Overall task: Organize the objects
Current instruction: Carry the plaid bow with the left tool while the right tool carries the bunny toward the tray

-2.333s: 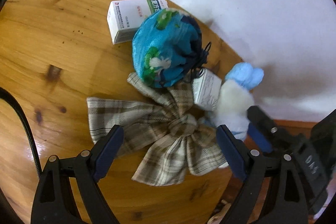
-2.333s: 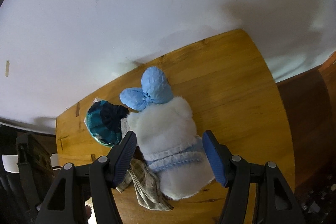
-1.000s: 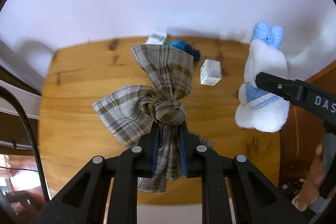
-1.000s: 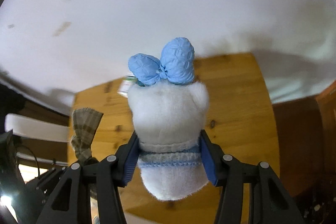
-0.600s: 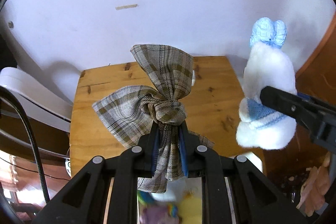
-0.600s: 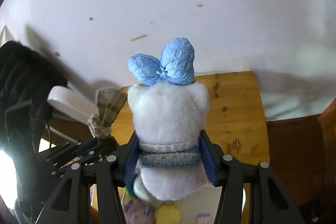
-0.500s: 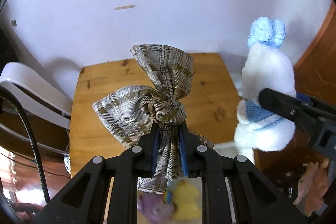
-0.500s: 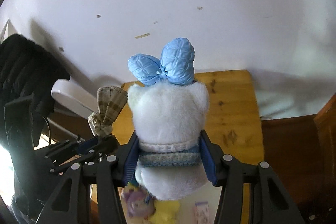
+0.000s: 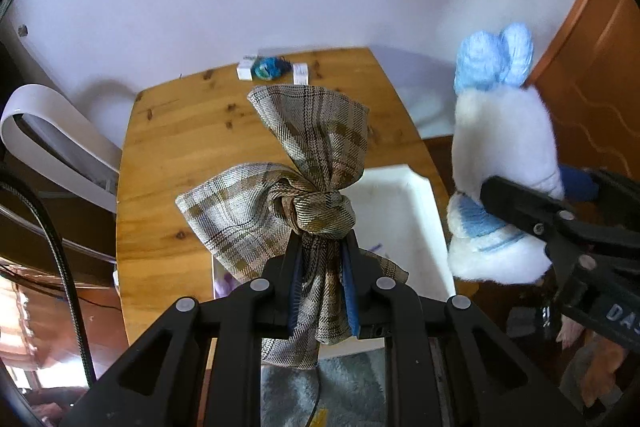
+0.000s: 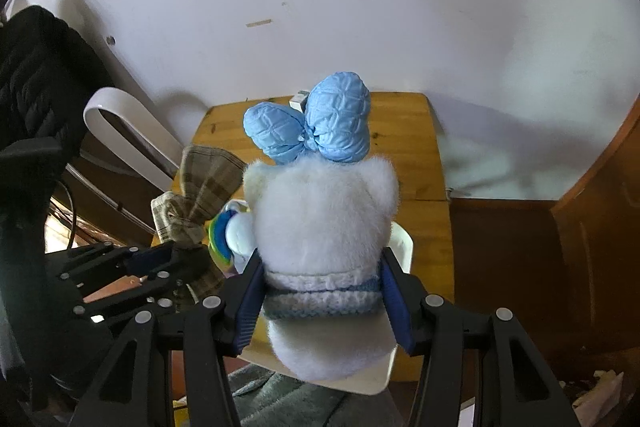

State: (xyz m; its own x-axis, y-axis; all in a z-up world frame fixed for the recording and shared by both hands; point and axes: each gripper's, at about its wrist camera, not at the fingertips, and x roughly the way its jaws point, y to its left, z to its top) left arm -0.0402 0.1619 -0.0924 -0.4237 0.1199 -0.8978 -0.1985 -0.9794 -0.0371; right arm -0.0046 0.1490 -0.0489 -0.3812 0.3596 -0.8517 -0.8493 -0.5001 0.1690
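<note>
Both the plaid bow (image 9: 304, 183) and white plush (image 10: 324, 247) were lifted off the table (image 9: 172, 147) and now hang over a white bin (image 9: 404, 223).

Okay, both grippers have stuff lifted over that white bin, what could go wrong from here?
1. The plaid bow is pinched only by its lower tail in the left gripper; its loose loops could snag the jaws on release.
2. The white plush, squeezed at its knitted band by the right gripper, hangs near the white bin's edge and might drop outside it.
3. The two grippers are close together and could bump over the bin.
</note>
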